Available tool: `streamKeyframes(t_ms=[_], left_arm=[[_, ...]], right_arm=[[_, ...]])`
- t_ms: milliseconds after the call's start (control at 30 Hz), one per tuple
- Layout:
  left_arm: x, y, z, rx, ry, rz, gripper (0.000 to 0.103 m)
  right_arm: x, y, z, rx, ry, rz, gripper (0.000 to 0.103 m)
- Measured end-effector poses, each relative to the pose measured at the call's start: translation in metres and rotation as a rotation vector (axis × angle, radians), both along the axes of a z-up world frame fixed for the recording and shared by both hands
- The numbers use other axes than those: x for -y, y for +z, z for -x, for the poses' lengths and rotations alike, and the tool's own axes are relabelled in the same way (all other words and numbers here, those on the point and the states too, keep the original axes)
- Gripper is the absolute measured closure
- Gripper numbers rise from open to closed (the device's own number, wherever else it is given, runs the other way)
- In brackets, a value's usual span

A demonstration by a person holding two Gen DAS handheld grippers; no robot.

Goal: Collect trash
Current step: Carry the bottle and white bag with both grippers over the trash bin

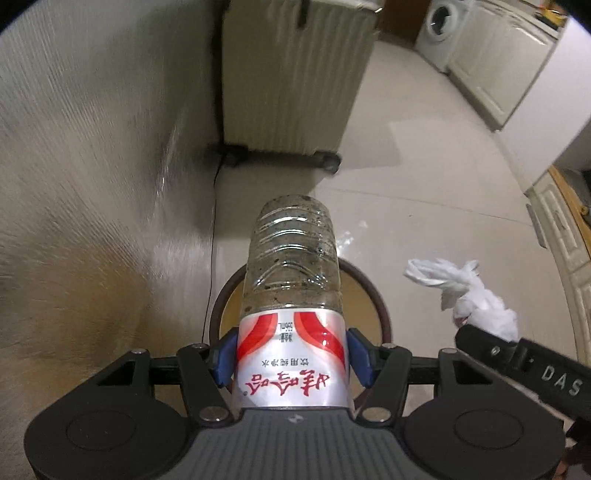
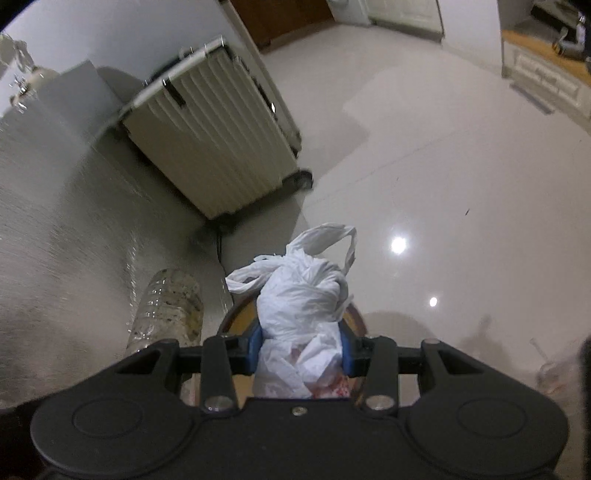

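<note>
A clear plastic water bottle (image 1: pixel 291 280) with a red and white label, dirty inside, is clamped between the blue pads of my left gripper (image 1: pixel 291 354), base pointing away. Right below it stands a round bin with a dark brown rim (image 1: pixel 382 306). In the right wrist view a knotted white plastic bag (image 2: pixel 306 295) of rubbish sits between the blue pads of my right gripper (image 2: pixel 301 350), which is shut on it. The bin's rim (image 2: pixel 231 317) shows under the bag there, and the bottle (image 2: pixel 170 306) hangs to the left. The bag (image 1: pixel 476 295) and right gripper appear at the left wrist view's right side.
A beige ribbed suitcase (image 1: pixel 291 74) on wheels stands against the pale wall (image 1: pixel 92 184) just beyond the bin. A thin dark cable (image 1: pixel 212 236) runs down the wall's foot. Glossy light floor tiles (image 2: pixel 443 184) spread to the right. White cabinets (image 1: pixel 498 66) and a washing machine (image 1: pixel 439 29) stand far off.
</note>
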State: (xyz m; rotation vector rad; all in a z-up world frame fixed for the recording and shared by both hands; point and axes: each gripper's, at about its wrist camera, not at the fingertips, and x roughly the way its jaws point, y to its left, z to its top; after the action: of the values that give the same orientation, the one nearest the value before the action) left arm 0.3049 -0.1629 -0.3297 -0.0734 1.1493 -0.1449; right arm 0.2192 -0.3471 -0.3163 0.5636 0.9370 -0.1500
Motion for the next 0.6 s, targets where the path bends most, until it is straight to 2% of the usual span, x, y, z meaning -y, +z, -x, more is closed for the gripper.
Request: streamKeyframes(t_ms=[200, 300, 367, 533, 600], left_arm=[[-0.016, -0.047, -0.033, -0.073, 0.023, 0.068, 0.042], [-0.018, -0.071, -0.044, -0.140, 0.049, 0.096, 0.042], [-0.016, -0.083, -0.048, -0.178, 0.034, 0.109, 0.042], [-0.006, -0.107, -0.063, -0.206, -0.007, 0.066, 0.042], [-0.008, -0.109, -0.066, -0.202, 0.001, 0.074, 0.042]], right_arm=[[-0.004, -0.043, -0.053, -0.077, 0.044, -0.058, 0.062], [-0.004, -0.056, -0.083, -0.128, 0.076, -0.069, 0.062], [-0.005, -0.060, -0.095, -0.138, 0.103, -0.069, 0.062], [-0.006, -0.072, -0.117, -0.180, 0.118, -0.068, 0.062], [-0.005, -0.076, -0.122, -0.184, 0.105, -0.075, 0.062]])
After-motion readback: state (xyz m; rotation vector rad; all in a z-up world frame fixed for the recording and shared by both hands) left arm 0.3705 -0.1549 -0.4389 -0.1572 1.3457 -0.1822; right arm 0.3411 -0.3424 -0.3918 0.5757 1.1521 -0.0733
